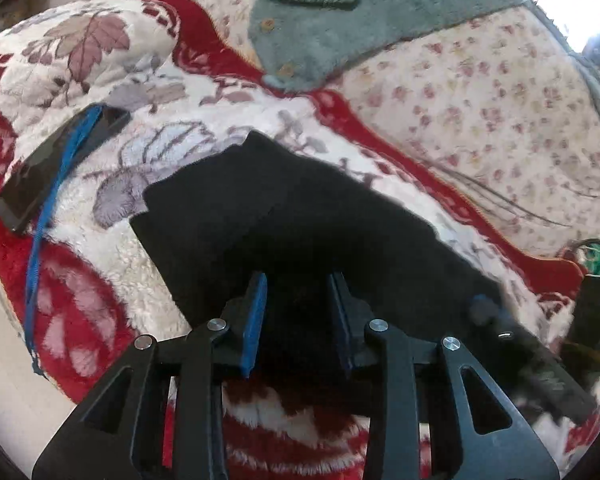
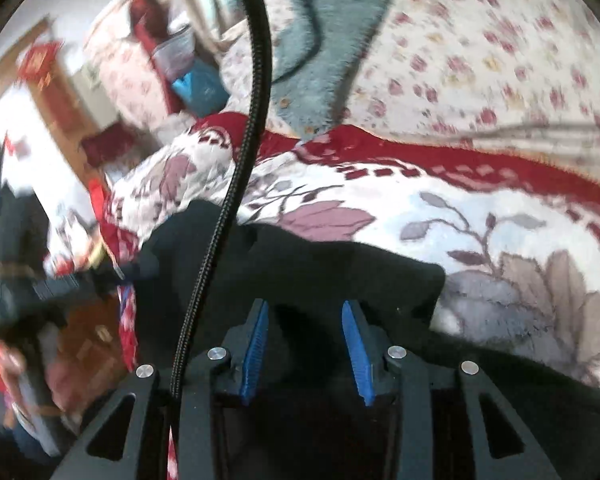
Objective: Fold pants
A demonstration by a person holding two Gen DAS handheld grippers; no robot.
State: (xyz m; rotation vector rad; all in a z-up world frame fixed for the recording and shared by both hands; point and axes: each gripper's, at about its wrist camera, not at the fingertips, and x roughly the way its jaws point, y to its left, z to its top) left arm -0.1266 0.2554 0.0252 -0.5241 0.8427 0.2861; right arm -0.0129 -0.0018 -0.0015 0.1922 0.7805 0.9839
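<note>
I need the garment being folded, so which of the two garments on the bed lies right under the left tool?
The black pants, spread on the red-and-white fleece blanket directly beneath the left tool. The grey-green fuzzy buttoned garment lies farther back.

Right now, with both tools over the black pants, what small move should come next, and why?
Probably lower the left tool and right tool onto the pants' near edge and close. Both stand open above the dark cloth, gripping nothing, and the pants look only partly folded.

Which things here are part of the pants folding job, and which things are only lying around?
Part of the job:
black pants
left gripper
right gripper

Only lying around:
fluffy blanket
green garment with buttons
dark flat case with blue strap
flowered sheet
black cable
</note>
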